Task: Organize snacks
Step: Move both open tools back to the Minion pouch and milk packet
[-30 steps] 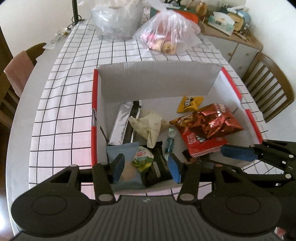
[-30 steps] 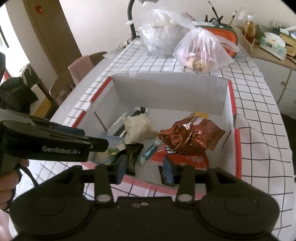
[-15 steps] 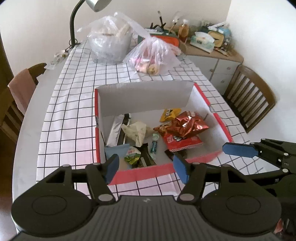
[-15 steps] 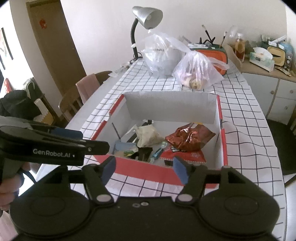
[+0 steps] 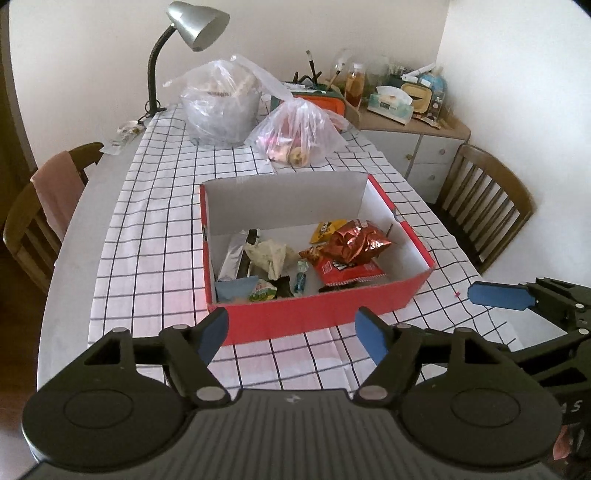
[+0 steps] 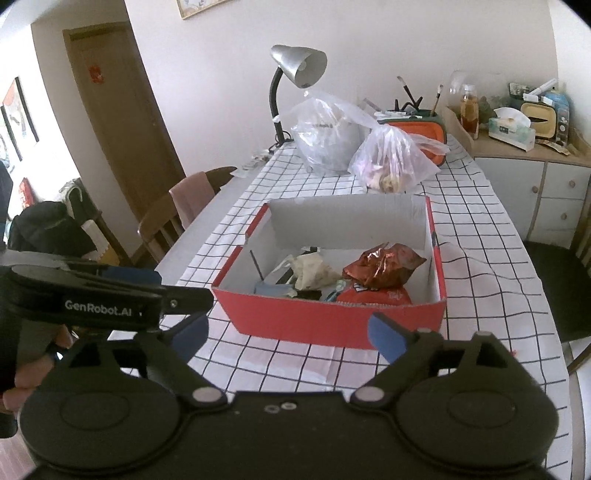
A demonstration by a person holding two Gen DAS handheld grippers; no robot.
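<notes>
Snacks [image 5: 343, 251] now lie in the red box [image 5: 317, 314], both the left gripper [image 5: 291, 332] and right gripper [image 6: 288, 334] having just opened empty and drawn back, so sorting looks probably finished.

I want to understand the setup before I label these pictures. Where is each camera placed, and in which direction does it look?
Left wrist: sits on the left gripper, looks down over the red box; the right gripper shows at the right edge.
Right wrist: sits on the right gripper, faces the same box; the left gripper and a hand show at left.
Shared: box, snacks, lamp, two plastic bags.
</notes>
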